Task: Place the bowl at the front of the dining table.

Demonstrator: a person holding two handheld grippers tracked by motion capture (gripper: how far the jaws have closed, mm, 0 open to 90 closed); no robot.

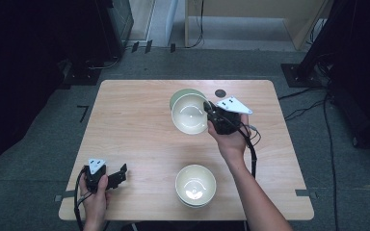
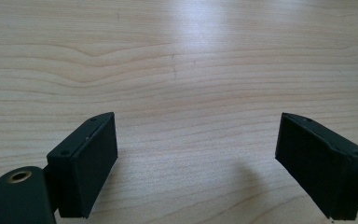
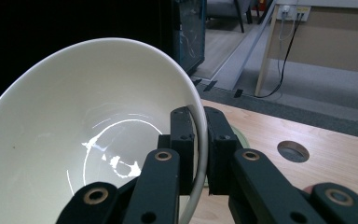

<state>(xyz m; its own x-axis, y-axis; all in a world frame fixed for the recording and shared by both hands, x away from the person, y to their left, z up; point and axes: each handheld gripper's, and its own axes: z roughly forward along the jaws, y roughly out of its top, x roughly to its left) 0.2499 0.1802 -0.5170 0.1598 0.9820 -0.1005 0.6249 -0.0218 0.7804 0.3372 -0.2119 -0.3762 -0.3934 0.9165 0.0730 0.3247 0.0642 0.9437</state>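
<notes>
Even overhead light on the pale table (image 1: 139,139) — dark, murky edges, white glare inside the lifted bowl (image 3: 98,154).

The lifted bowl (image 1: 189,114) hides most of the green plate (image 1: 176,98) beneath it.

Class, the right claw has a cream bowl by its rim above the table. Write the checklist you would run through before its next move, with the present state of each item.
1. Right claw clamped on the held bowl's rim, one jaw inside and one outside: ok.
2. Held bowl clear of the table: ok; the right gripper view shows it lifted and tilted.
3. Near stack upright with its top bowl open: ok.
4. Green dish left at the far spot, undisturbed: cannot tell, partly hidden.
5. Left claw open and holding nothing, resting off to the side: ok.
6. Path between held bowl and near stack free: ok.
</notes>
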